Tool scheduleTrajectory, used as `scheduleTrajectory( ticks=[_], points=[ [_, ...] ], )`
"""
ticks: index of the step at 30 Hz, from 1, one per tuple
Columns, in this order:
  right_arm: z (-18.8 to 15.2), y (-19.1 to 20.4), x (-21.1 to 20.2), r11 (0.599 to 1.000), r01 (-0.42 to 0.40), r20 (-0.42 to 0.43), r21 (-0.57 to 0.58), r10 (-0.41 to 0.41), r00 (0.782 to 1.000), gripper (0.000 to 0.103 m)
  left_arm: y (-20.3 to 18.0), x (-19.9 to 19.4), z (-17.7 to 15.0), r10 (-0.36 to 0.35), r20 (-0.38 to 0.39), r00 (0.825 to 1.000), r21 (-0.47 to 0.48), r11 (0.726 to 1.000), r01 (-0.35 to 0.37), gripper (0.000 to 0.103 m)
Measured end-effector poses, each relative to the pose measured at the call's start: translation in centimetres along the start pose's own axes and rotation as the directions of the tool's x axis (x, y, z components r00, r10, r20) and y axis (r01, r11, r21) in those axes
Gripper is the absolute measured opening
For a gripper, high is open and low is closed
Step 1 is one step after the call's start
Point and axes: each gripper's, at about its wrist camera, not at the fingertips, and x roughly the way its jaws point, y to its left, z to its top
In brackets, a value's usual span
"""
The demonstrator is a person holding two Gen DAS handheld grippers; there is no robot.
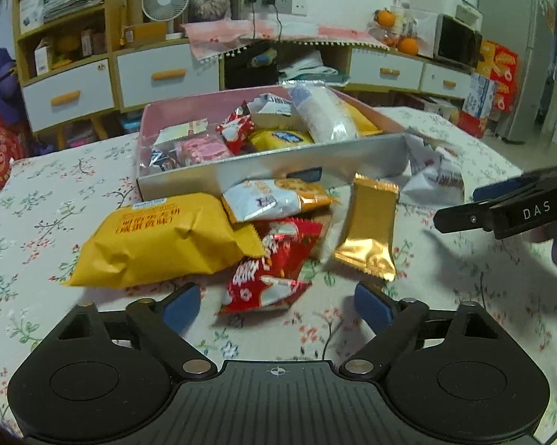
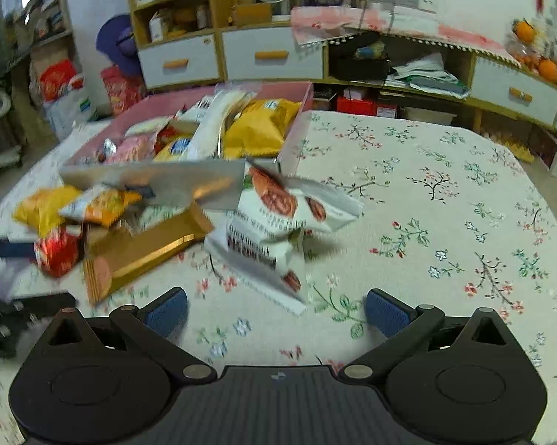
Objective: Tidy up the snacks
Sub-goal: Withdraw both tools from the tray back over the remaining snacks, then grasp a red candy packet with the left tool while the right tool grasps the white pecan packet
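both tools (image 1: 276, 306) (image 2: 276, 313) wide apart, empty, above loose snack packets (image 1: 271, 244)

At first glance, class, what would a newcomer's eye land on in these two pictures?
Probably the big yellow bag, lying on the floral tablecloth just ahead of the open left tool. Beside it a gold packet catches the light. Behind both sits the pink-lined box, already crowded with snacks.
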Motion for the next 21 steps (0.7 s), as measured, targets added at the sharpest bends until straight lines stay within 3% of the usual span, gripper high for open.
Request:
scheduleTrajectory(
  ticks=[5, 8, 10, 12, 16, 21],
  points=[
    [0.8, -0.2, 0.4, 0.997, -0.021, 0.021, 0.07, 0.02, 1.0, 0.077, 0.7, 0.3, 0.8, -0.015, 0.005, 1.0, -0.062, 0.998, 0.015, 0.074],
    [1.3, -0.1, 0.6, 0.995, -0.024, 0.03, 0.093, 0.021, 0.999, 0.076, 1.0, 0.4, 1.0, -0.018, 0.005, 1.0, -0.092, 0.996, 0.018, 0.061],
    [1.6, 0.0, 0.6, 0.994, -0.031, 0.037, 0.109, 0.028, 0.999, 0.074, 1.2, 0.4, 1.2, -0.022, 0.003, 1.0, -0.111, 0.994, 0.022, 0.047],
    [1.8, 0.0, 0.6, 0.992, -0.04, 0.038, 0.123, 0.035, 0.999, 0.07, 1.2, 0.4, 1.3, -0.023, 0.0, 1.0, -0.126, 0.992, 0.023, 0.042],
    [2.1, 0.2, 0.8, 0.99, -0.037, 0.041, 0.137, 0.031, 0.999, 0.056, 1.3, 0.5, 1.5, -0.026, -0.01, 1.0, -0.141, 0.99, 0.024, 0.039],
    [2.3, 0.3, 1.0, 0.989, -0.027, 0.036, 0.147, 0.022, 0.999, 0.027, 1.0, 0.3, 1.8, -0.042, -0.043, 0.998, -0.137, 0.99, 0.035, 0.037]
  ],
)
